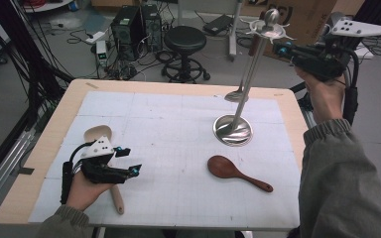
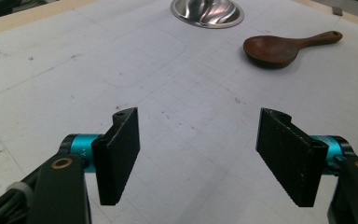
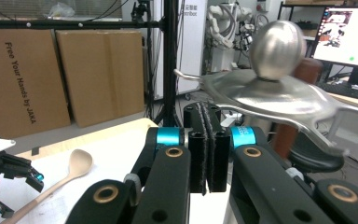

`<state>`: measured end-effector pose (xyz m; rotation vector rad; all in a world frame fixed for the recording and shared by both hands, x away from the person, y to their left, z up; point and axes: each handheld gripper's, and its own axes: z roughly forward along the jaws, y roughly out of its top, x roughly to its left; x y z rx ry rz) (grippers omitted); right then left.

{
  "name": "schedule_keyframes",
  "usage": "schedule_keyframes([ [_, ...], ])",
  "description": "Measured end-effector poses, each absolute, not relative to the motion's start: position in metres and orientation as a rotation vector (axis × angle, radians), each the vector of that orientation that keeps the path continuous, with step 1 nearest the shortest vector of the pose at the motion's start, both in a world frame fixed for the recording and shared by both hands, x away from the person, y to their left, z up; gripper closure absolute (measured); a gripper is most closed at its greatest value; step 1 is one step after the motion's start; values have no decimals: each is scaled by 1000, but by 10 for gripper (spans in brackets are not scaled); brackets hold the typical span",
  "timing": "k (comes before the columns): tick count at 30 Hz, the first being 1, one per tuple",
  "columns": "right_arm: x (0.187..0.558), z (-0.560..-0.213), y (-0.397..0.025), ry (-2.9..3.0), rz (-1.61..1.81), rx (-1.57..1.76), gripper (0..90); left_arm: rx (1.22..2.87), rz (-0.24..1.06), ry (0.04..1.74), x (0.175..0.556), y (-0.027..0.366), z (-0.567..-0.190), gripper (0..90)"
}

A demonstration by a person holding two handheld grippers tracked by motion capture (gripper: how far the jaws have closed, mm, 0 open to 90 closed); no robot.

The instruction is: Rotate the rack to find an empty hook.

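Near left: left gripper (image 1: pixel 127 159) low over white mat (image 1: pixel 178 148), jaws wide apart, holding nothing. Pale wooden spoon (image 1: pixel 99 135) lies partly beneath that hand. Left gripper view adds bare gridded mat between jaws, dark wooden spoon (image 2: pixel 279 48) beyond. Near right in high view: same dark spoon flat on mat. Farther: steel utensil stand (image 1: pixel 234 130) upright, metal ladle (image 1: pixel 235 95) hanging behind. Far right: right gripper (image 1: pixel 283 49) raised beside stand top. Right gripper view shows jaws pressed together, empty, stand knob (image 3: pixel 277 50) just beyond.
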<state>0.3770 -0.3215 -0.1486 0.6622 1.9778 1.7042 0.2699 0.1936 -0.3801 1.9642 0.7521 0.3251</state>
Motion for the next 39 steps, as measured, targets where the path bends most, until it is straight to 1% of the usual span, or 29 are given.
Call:
schedule_keyframes([
  [12,380,-149,-307,1997,1697,653,893,1971,322,750,270,194,-380,315],
  [19,373,-164,-311,1998,1729,679,787,1974,316,752,270,196,-381,333],
  [26,362,-191,-301,2070,1743,663,682,1994,329,736,268,199,-381,424],
  [35,354,-224,-292,2118,1766,692,599,1996,331,742,267,206,-382,568],
  [39,351,-236,-287,2141,1753,700,547,2000,325,740,268,210,-383,629],
])
